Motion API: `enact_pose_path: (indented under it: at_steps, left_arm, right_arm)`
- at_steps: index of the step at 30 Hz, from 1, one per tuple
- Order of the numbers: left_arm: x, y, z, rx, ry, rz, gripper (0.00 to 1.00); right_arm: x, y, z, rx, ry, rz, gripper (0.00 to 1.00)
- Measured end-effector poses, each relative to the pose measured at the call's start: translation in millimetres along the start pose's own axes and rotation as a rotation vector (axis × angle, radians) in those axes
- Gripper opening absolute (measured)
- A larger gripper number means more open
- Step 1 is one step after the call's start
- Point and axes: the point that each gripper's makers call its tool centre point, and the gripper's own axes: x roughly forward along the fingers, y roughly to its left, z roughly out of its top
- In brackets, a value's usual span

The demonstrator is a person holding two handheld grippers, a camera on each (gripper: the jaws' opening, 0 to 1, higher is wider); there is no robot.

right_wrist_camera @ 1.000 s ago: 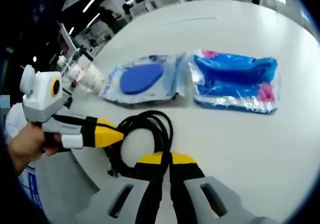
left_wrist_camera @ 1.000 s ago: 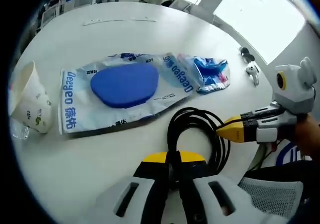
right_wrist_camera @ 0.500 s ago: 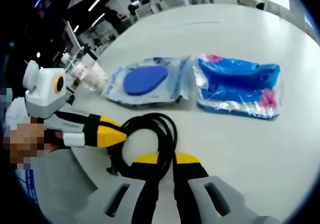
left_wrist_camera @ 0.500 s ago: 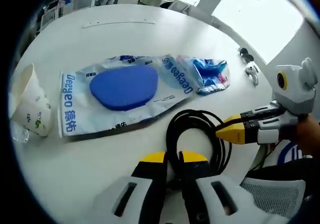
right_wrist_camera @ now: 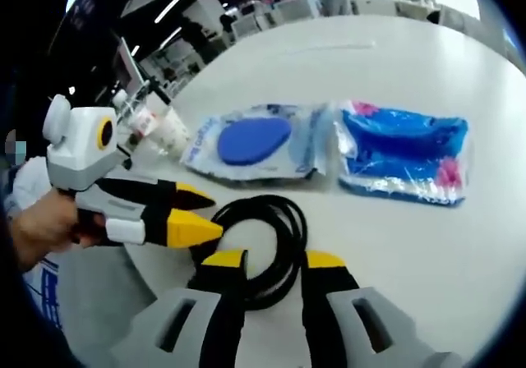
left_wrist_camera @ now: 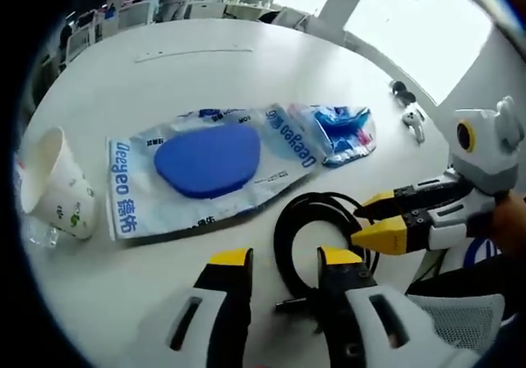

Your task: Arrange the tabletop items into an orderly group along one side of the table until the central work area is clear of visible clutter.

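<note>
Cable, coiled in a loop, lies flat on the table between the open left gripper and open right gripper, both angled low.

Keys too small; cable partly hidden.

You see bright daylight glaring from blown-out windows. The white table shines softly. Fisheye bending blurs the edges.

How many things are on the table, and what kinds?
Packets: 2, the wipes and a blue packet
Cups: 1
Cables: 1
Key bunches: 1
Total: 5
</note>
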Motion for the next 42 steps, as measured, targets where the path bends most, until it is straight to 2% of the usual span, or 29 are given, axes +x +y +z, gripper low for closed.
enact_pose_path:
  at_steps: [4,22,29,32,42]
  left_arm:
    - [-4,-0.4,2.3,0.015,-0.011,0.005,0.34]
    - [-24,6.3,14.2,0.118,-0.074,0.047,0.57]
    - [-33,5.1,18.3,0.154,-0.107,0.052,0.65]
    - [-34,9.3,18.8,0.18,-0.112,0.074,0.7]
    - [-41,14.8,22.6,0.196,-0.137,0.093,0.79]
  right_arm:
    - [-2,1,3.9,-0.024,-0.021,-0.01,0.34]
    - [-11,4,15.1,-0.135,-0.058,-0.013,0.46]
    - [-13,8,16.9,-0.175,-0.073,-0.012,0.54]
    - [-13,10,17.0,-0.188,-0.075,-0.01,0.56]
    - [-19,12,22.1,-0.245,-0.095,-0.021,0.65]
